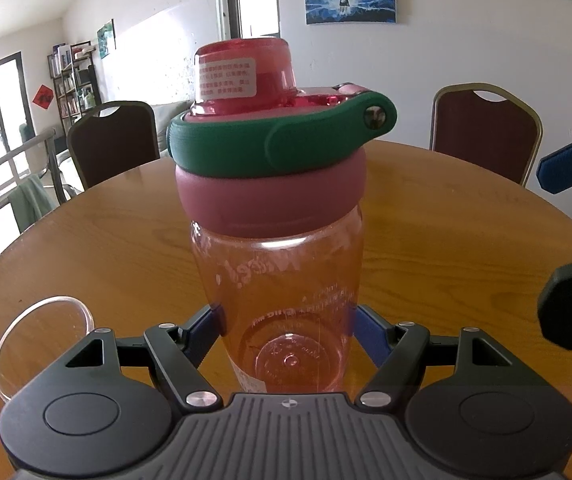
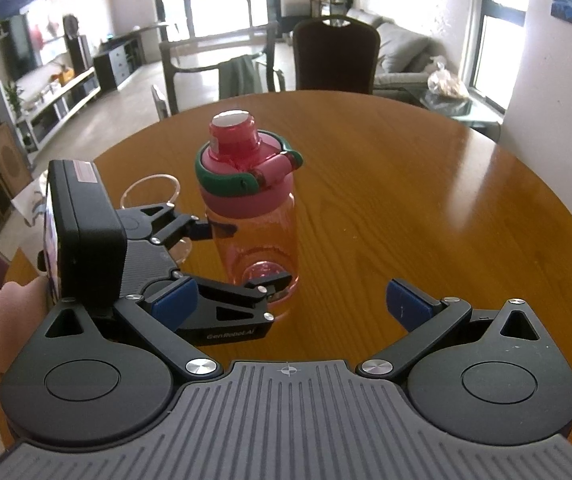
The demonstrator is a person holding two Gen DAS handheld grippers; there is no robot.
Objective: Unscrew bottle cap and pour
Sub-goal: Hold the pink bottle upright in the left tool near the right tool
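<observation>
Already the left tongs (image 2: pixel 242 254) pinch the low body of the pink bottle (image 1: pixel 282 300), which stands upright on the round surface (image 2: pixel 425 208) beside a clear glass (image 1: pixel 42 336). Right tongs (image 2: pixel 291 304) hang wide open and empty, short of it — they should rise to the cap (image 2: pixel 242 168), close squarely around it and turn while the left grip holds firm.
</observation>
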